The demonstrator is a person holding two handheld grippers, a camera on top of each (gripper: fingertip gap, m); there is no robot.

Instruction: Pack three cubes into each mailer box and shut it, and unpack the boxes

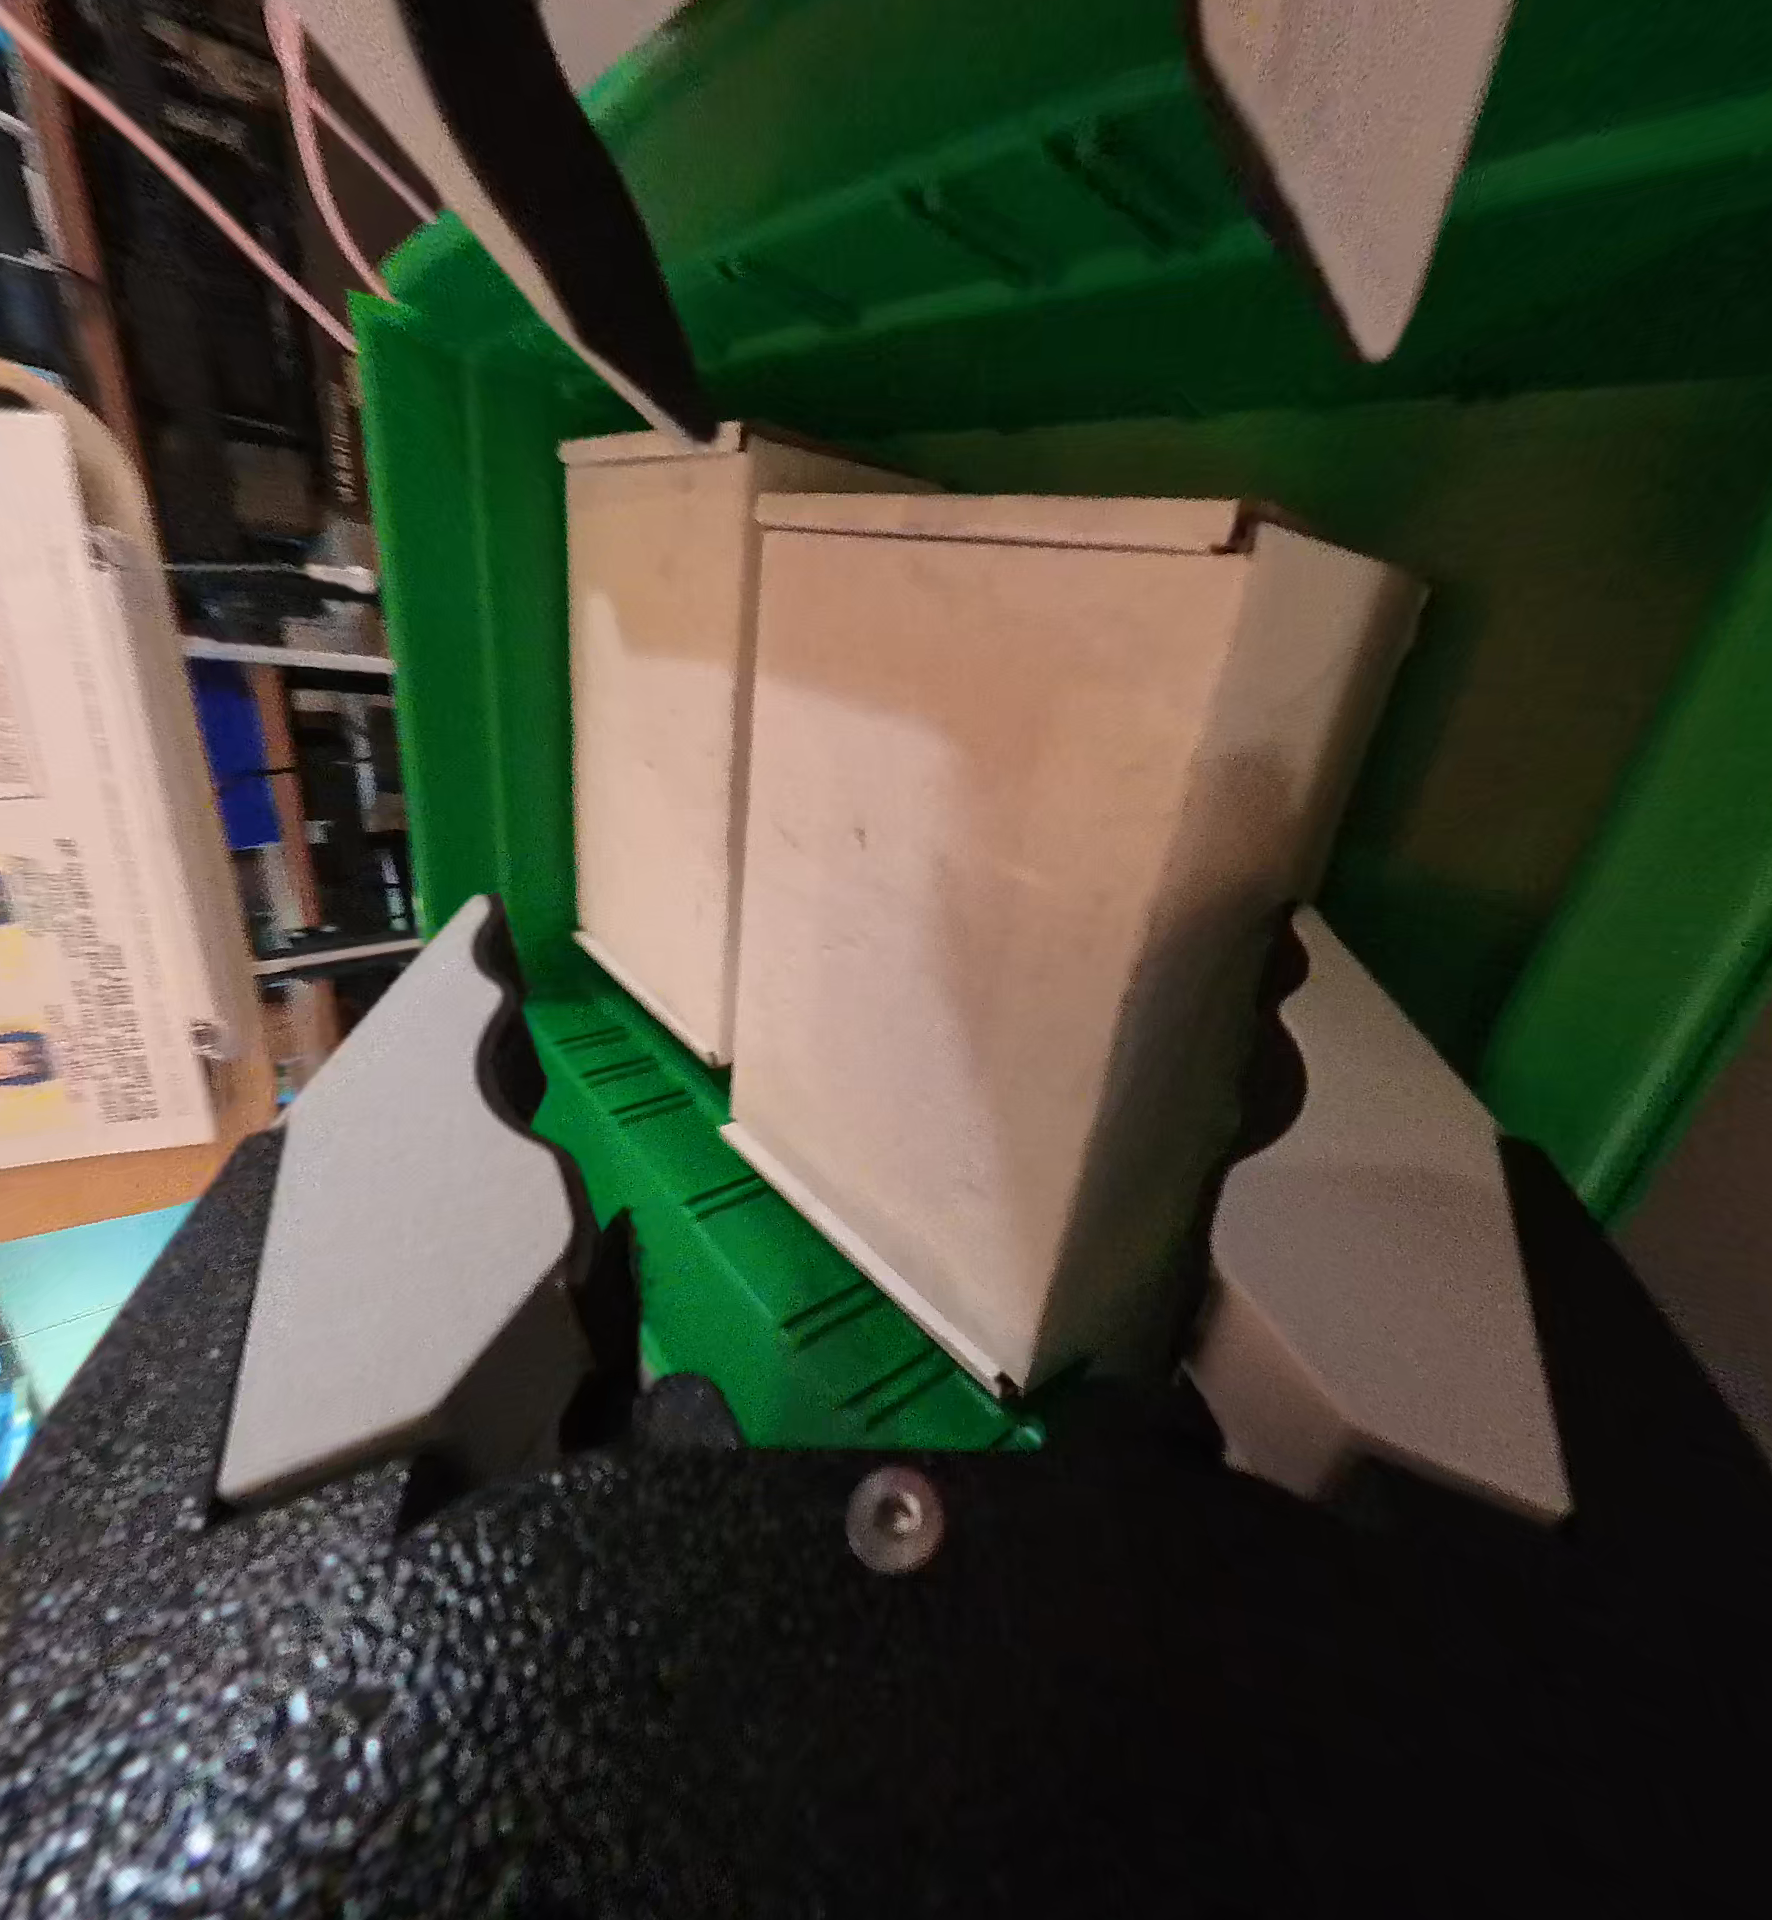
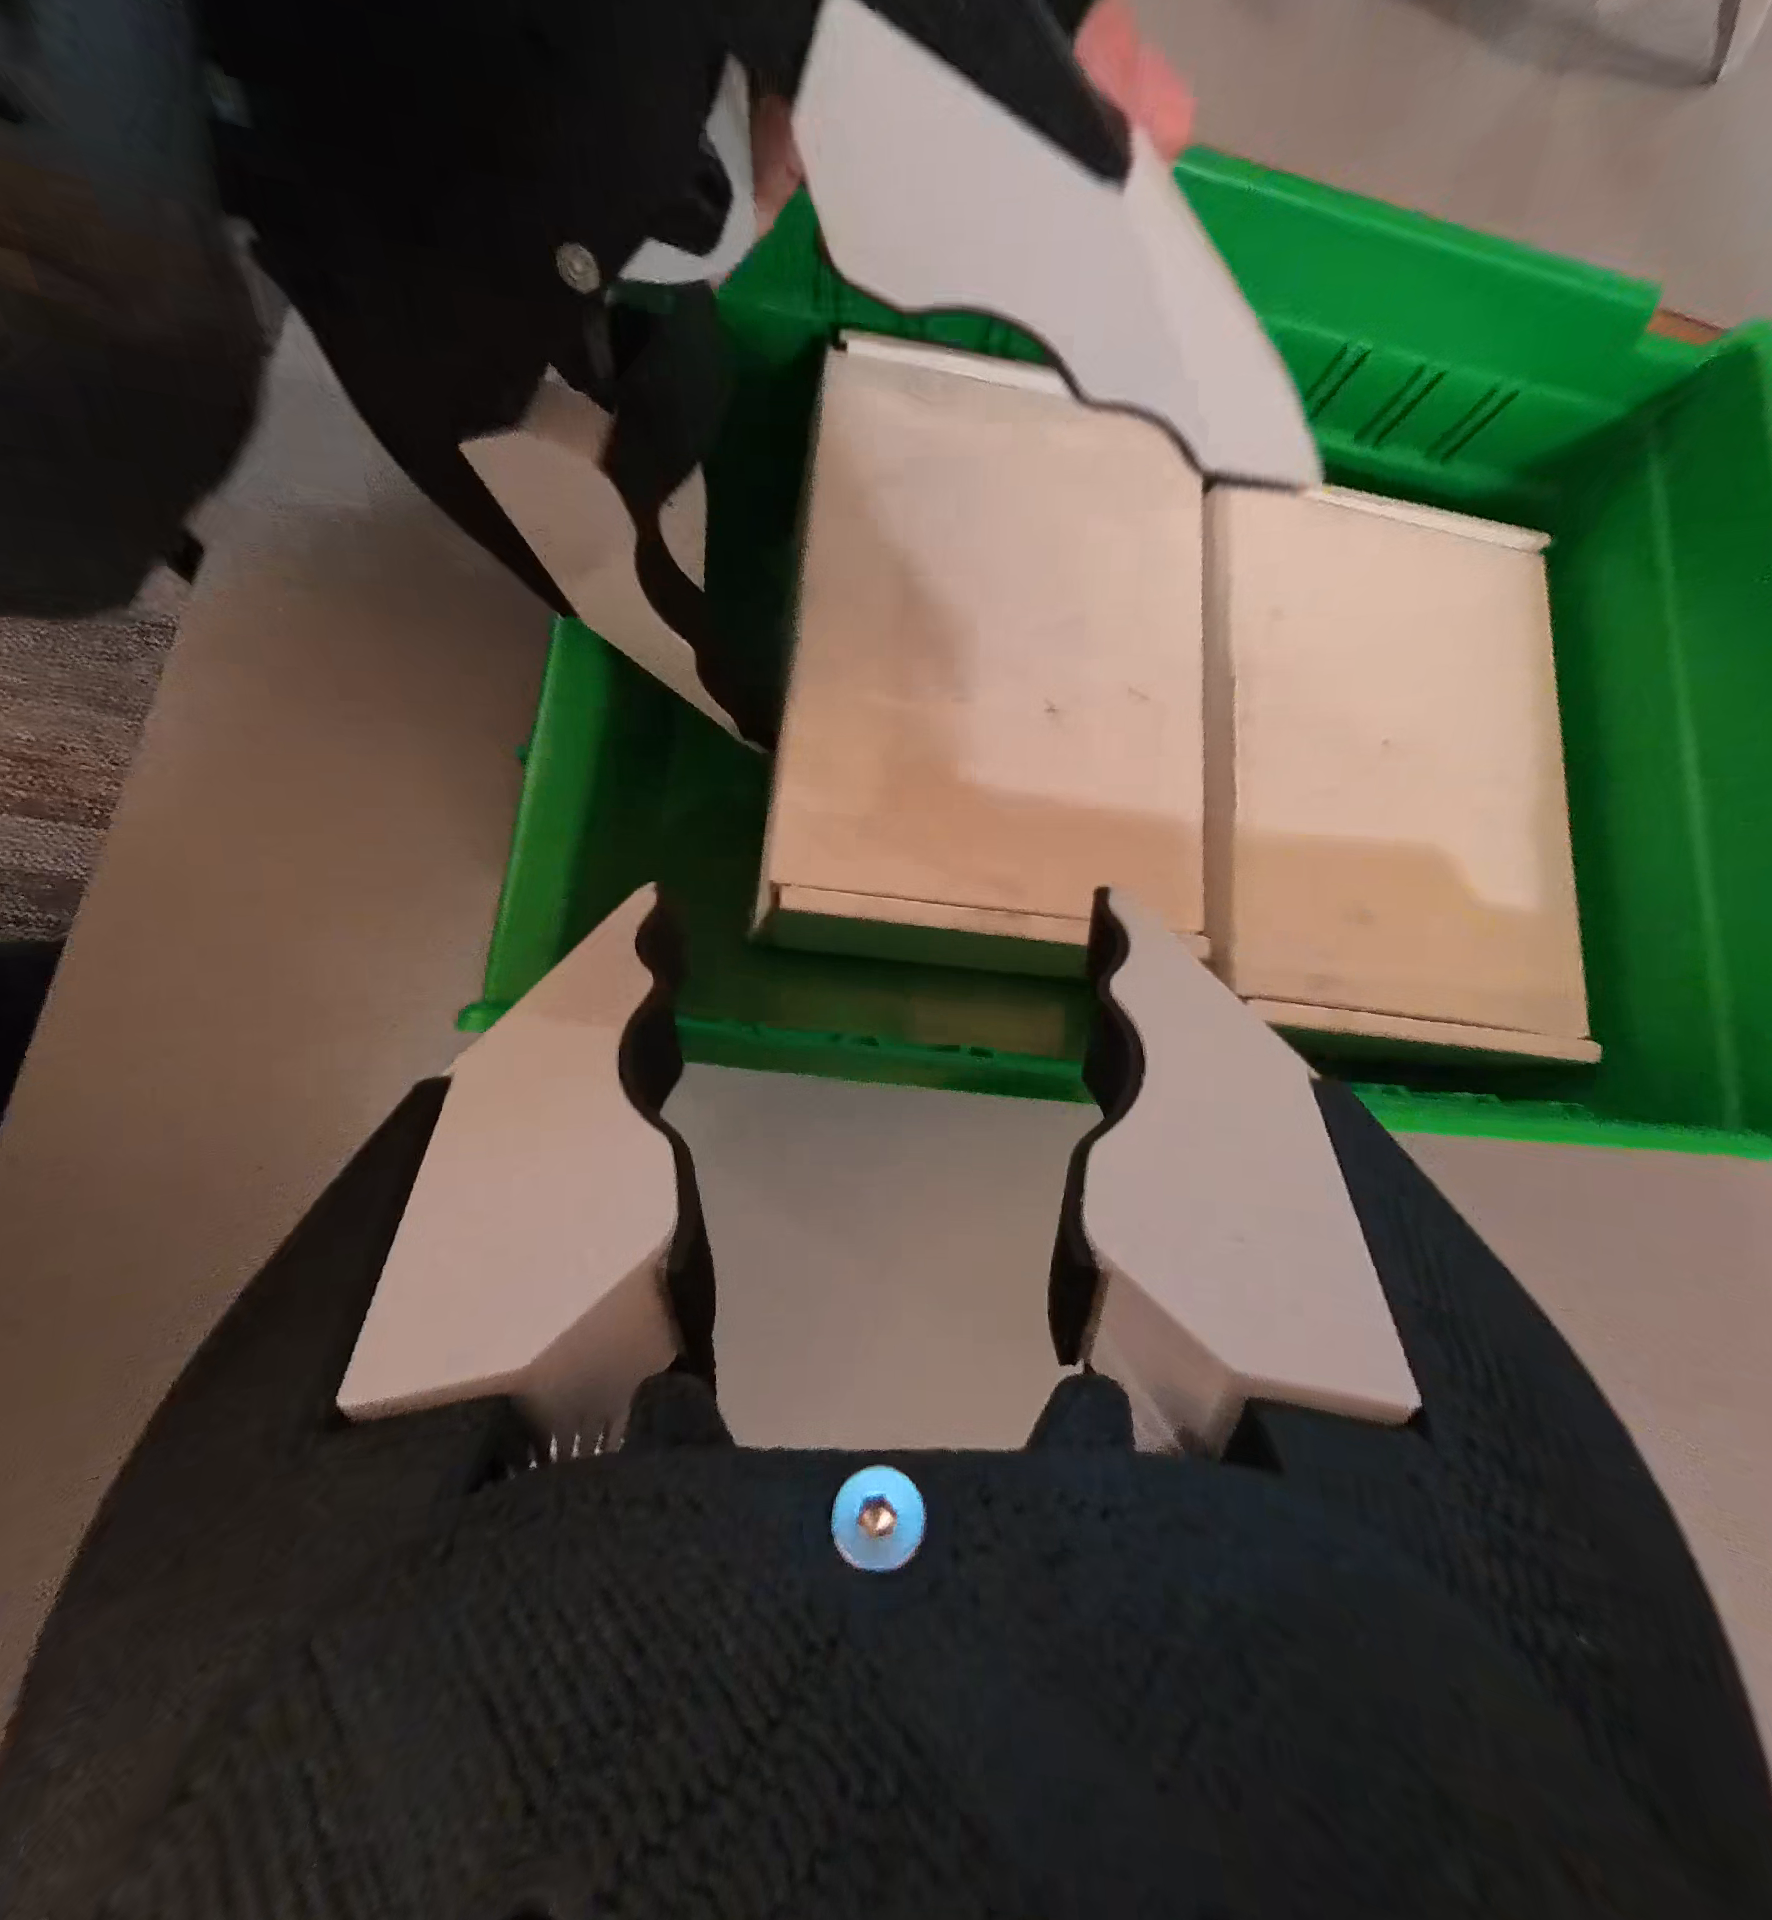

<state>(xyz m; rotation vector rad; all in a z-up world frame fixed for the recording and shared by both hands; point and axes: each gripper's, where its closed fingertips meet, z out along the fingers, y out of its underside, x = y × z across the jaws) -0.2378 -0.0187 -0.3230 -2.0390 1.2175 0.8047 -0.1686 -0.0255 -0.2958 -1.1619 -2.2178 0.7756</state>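
Two closed white boxes lie side by side in a green bin (image 2: pixel 1692 727) on the tabletop (image 2: pixel 290 935). The left gripper (image 2: pixel 986 613) reaches into the bin, its fingers spread wide around the near box (image 1: pixel 965 883). The right gripper (image 2: pixel 877 914) hangs at the bin's edge, fingers spread, holding nothing. The far box (image 2: pixel 1381 748) is untouched.

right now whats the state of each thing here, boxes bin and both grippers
left mailer box: shut, flat in the bin, between the left gripper's open fingers
right mailer box: shut, flat beside the first
green bin: on the table, holds both boxes
left gripper: open, reaching into the bin around the left box
right gripper: open, empty, at the bin's near wall
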